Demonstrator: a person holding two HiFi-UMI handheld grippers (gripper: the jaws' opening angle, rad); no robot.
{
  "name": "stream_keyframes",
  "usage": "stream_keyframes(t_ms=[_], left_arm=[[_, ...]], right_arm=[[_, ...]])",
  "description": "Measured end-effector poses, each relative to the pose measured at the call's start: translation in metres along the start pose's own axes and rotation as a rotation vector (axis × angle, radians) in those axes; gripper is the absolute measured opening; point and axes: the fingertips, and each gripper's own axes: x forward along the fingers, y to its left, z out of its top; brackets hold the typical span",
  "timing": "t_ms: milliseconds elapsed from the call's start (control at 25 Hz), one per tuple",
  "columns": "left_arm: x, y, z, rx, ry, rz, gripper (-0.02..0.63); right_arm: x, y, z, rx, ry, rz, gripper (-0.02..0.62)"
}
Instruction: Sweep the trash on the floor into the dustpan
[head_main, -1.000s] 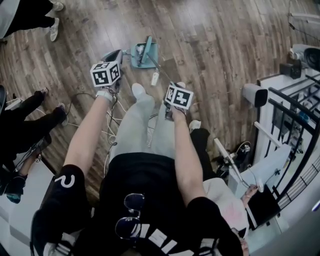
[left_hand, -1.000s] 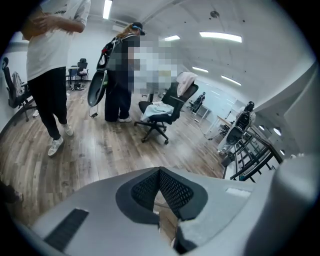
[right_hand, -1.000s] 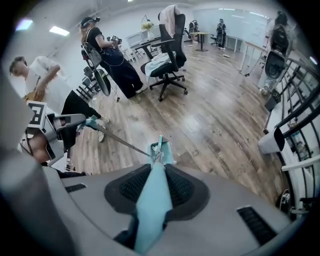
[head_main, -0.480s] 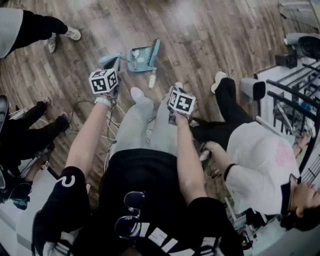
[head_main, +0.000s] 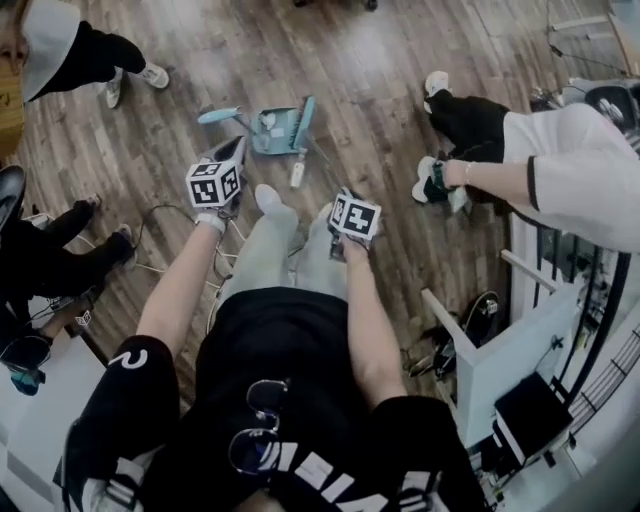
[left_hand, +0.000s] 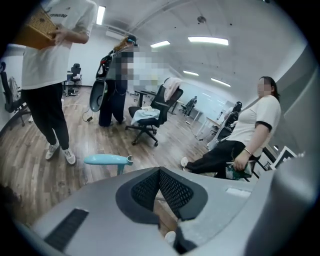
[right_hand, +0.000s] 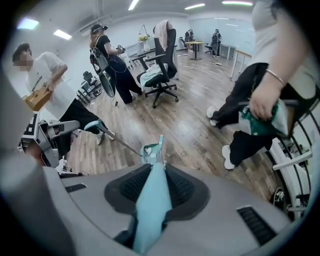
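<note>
A teal dustpan (head_main: 268, 130) sits on the wood floor with white trash (head_main: 267, 122) inside, and it also shows in the right gripper view (right_hand: 148, 152). Its long handle ends in a teal grip (head_main: 218, 115), seen ahead of my left gripper (left_hand: 160, 172) as a teal grip (left_hand: 107, 160). The left gripper (head_main: 230, 152) is shut on nothing, a little short of that grip. My right gripper (right_hand: 159, 170) is shut on the teal broom handle (right_hand: 150, 210). The broom head (head_main: 305, 120) stands against the dustpan's right side. The right gripper (head_main: 345, 205) is nearer my body.
A white oblong object (head_main: 296, 175) lies on the floor near my socked foot (head_main: 268, 195). A person in a white top (head_main: 560, 170) stands at the right by a white rack (head_main: 520, 350). Other people's legs (head_main: 100, 55) and cables (head_main: 160, 265) are at the left. An office chair (right_hand: 160, 75) stands farther off.
The person at the right has risen from a crouch and moved to the back right. The dustpan's teal grip, beside my left gripper a second ago, now lies apart from it.
</note>
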Motion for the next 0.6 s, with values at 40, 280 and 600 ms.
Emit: stream_keyframes(t_ms=[40,280,600], left_arm=[[-0.008,-0.008,-0.004,-0.003,-0.008,0.005,-0.002],[-0.056,-0.059,-0.035,-0.015,-0.065,0.053,-0.002],[-0.079,-0.105,-0.077,-0.036,-0.055,0.083,-0.002]], right_arm=[[-0.004,0.002,-0.004,-0.005,0.0,0.029,0.084],[-0.033,-0.004,-0.036,-0.108,0.034,0.157,0.084],[-0.046,-0.025,-0.102,-0.192,0.127,0.24,0.083]])
